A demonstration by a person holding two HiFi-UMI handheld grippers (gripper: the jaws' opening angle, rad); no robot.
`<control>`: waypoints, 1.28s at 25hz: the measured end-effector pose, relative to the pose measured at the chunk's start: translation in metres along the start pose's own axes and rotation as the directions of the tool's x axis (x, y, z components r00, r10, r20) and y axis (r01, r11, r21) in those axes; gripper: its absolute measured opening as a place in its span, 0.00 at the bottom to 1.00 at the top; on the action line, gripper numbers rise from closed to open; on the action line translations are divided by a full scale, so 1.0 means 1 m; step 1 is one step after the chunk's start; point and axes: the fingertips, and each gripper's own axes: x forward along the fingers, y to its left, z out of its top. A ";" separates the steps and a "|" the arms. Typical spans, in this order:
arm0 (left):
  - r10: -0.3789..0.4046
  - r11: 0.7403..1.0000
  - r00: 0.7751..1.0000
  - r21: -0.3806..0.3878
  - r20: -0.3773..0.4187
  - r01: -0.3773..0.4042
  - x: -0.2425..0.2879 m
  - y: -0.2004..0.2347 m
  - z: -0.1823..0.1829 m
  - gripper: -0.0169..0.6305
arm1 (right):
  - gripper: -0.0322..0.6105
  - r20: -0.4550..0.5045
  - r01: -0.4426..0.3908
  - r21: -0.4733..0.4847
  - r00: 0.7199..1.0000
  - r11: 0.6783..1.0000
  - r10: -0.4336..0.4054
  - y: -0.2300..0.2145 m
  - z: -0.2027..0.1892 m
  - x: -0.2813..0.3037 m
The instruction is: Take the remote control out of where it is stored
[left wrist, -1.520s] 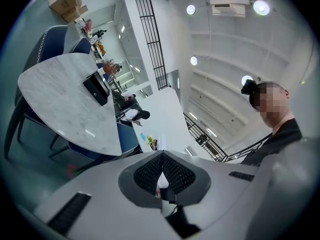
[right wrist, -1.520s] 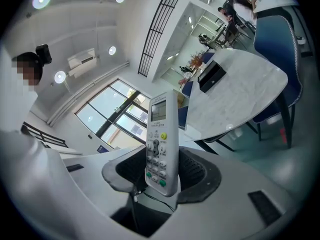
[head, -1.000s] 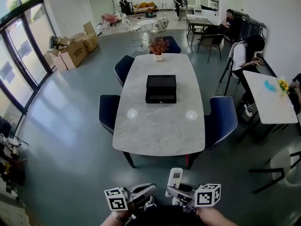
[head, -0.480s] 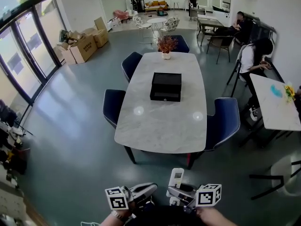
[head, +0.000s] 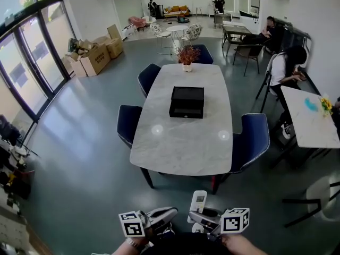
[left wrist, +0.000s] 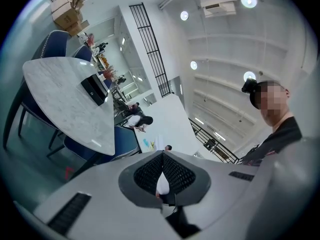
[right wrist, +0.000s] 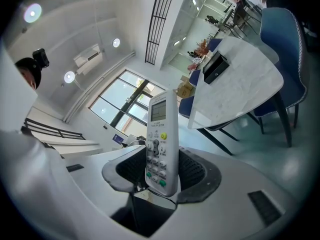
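The right gripper (right wrist: 163,173) is clamped on the remote control (right wrist: 161,139), which stands upright between its ribbed black pads (right wrist: 194,171). The remote is a slim white plastic bar with a grey display at the top, rows of small buttons, one yellow-green and two green; its lettering is too small to read. The left gripper (left wrist: 163,170) has its jaws pressed together on nothing. Each gripper carries a cube (head: 131,223) printed with black-and-white square markers. Both are held low, well apart from the pale marble-look table (head: 183,142) with rounded corners. A flat black box (head: 186,101) sits mid-table, a potted plant (head: 187,56) at the far end, blue padded chairs (head: 254,137) around.
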 end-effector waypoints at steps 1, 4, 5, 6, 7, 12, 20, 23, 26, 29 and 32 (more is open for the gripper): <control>-0.001 1.000 1.000 -0.003 0.000 0.001 0.000 0.000 0.001 0.03 | 0.34 0.003 0.006 -0.006 1.000 1.000 -0.006 -0.001 0.001 0.000; -0.002 1.000 1.000 -0.007 -0.004 0.002 0.000 0.001 0.002 0.04 | 0.34 0.009 0.013 -0.016 1.000 1.000 -0.013 -0.003 0.002 0.001; -0.003 1.000 1.000 -0.008 -0.005 0.003 0.001 0.002 0.001 0.04 | 0.34 0.011 0.014 -0.014 1.000 1.000 -0.014 -0.004 0.002 0.000; -0.003 1.000 1.000 -0.010 -0.006 0.003 0.001 0.003 0.001 0.04 | 0.34 0.014 0.017 -0.015 1.000 1.000 -0.017 -0.006 0.002 0.000; -0.004 1.000 1.000 -0.010 -0.007 0.004 0.001 0.003 0.001 0.04 | 0.34 0.017 0.019 -0.016 1.000 1.000 -0.019 -0.007 0.003 0.000; -0.010 1.000 1.000 -0.011 -0.012 0.010 0.001 0.005 0.001 0.04 | 0.34 0.004 0.002 0.003 1.000 1.000 -0.002 -0.004 -0.004 0.005; -0.018 1.000 1.000 -0.012 -0.022 0.018 -0.001 0.004 0.004 0.04 | 0.34 0.010 0.014 -0.004 1.000 1.000 -0.014 -0.001 -0.003 0.007; -0.021 1.000 1.000 -0.013 -0.022 0.021 -0.002 0.003 0.004 0.04 | 0.34 0.020 0.013 -0.009 1.000 1.000 -0.013 -0.001 -0.003 0.007; -0.023 1.000 0.999 -0.009 -0.026 0.022 -0.001 0.001 0.006 0.04 | 0.34 0.022 0.004 0.001 1.000 1.000 -0.004 0.000 -0.004 0.007; -0.017 1.000 0.999 -0.012 -0.030 0.017 0.002 0.003 0.005 0.04 | 0.34 0.025 0.016 0.002 1.000 1.000 -0.016 -0.002 -0.001 0.004; -0.022 1.000 0.999 -0.011 -0.033 0.022 0.004 0.004 0.003 0.04 | 0.34 0.030 0.015 0.006 0.999 1.000 -0.015 -0.005 -0.001 0.003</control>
